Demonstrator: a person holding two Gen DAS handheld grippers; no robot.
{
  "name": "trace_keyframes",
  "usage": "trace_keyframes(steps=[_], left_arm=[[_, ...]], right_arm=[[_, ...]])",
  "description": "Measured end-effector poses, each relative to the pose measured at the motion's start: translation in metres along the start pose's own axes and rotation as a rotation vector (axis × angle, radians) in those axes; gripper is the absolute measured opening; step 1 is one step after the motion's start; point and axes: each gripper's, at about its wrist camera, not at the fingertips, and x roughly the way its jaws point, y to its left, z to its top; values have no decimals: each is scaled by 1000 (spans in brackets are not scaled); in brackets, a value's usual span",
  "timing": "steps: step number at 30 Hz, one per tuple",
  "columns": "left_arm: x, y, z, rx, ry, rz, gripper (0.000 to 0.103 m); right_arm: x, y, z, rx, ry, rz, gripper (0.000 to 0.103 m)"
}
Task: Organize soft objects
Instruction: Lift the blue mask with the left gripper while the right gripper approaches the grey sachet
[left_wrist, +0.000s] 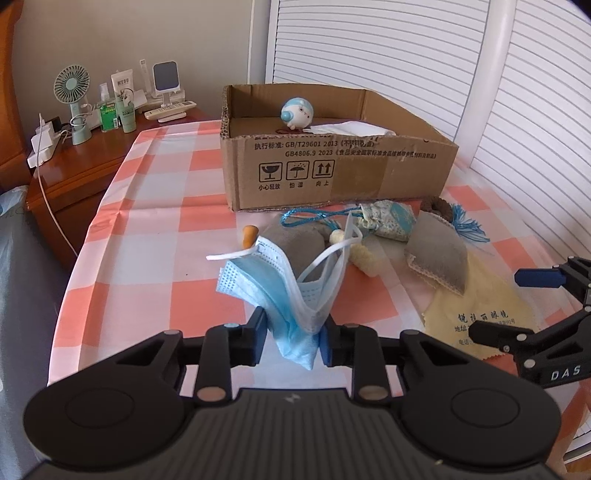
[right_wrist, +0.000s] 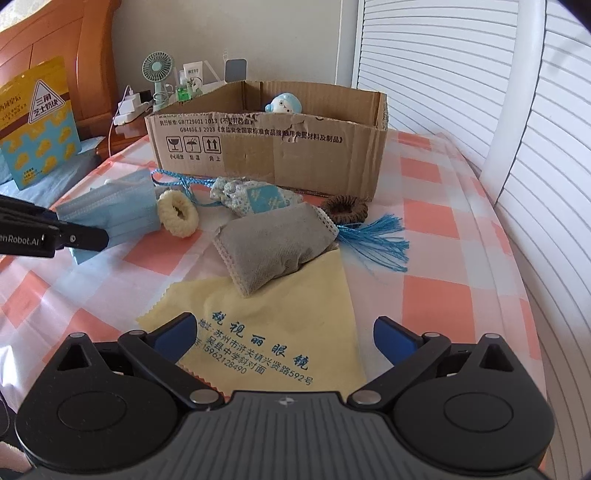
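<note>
Soft daylight, sharp focus, fisheye-bent edges

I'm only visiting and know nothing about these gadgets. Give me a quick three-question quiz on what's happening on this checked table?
1. True or false: the left hand-held gripper is clamped on the blue face mask.
2. What does the grey pouch partly lie on: (a) the yellow cloth, (b) the cardboard box, (c) the cream scrunchie?
3. Fill in: the right hand-held gripper is ____ and holds nothing.

Key: 1 true; 2 a; 3 open.
</note>
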Motion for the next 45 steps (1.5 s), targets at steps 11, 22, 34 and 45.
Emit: trace_keyframes(steps=[11,22,34,45], left_arm=[[-3,6,-4,11,-7,-5,27],[1,9,-3,-3,2,-1,31],[8,6,3,-24,-10,29,59],[5,5,6,-10,-16,5,26]], right_arm=[[16,6,33,-73,-33,1,102],[56,10,51,-146,-1,21,92],[62,14,56,-169,-1,20,87],[46,10,55,-152,-5,4,53]])
